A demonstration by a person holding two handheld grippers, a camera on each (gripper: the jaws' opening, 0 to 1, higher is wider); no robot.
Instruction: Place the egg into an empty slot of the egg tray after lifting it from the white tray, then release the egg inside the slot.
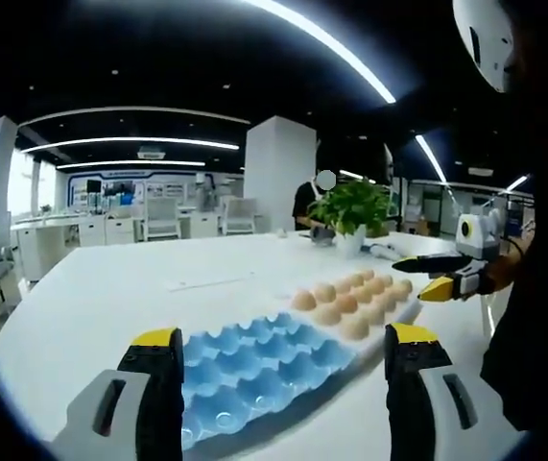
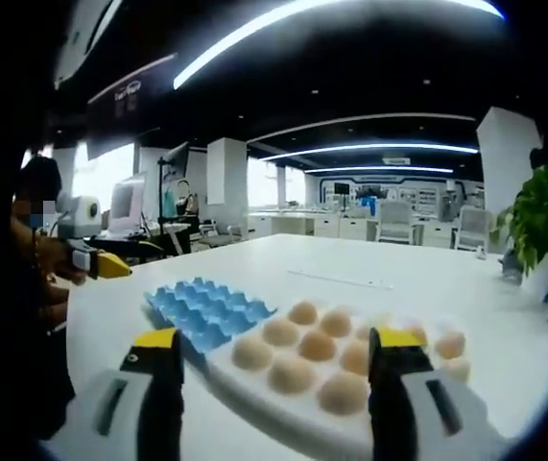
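Note:
A blue egg tray point(image 1: 254, 370) lies on the white table with all its visible slots empty. Just beyond it a white tray point(image 1: 395, 320) holds several tan eggs point(image 1: 328, 313). My left gripper point(image 1: 283, 341) is open above the blue tray's near end, with nothing between its jaws. In the right gripper view the white tray point(image 2: 254, 392) with its eggs point(image 2: 293, 375) lies directly ahead, and the blue egg tray point(image 2: 206, 307) is behind it to the left. My right gripper point(image 2: 276, 341) is open over the eggs and touches none. It also shows at the far right point(image 1: 437, 276).
A potted plant point(image 1: 350, 206) stands on the table behind the trays, also seen at the right edge point(image 2: 547, 221). A person point(image 1: 307, 197) sits behind it. The left gripper point(image 2: 101, 261) shows at the left. Bare white table point(image 1: 139, 288) spreads left.

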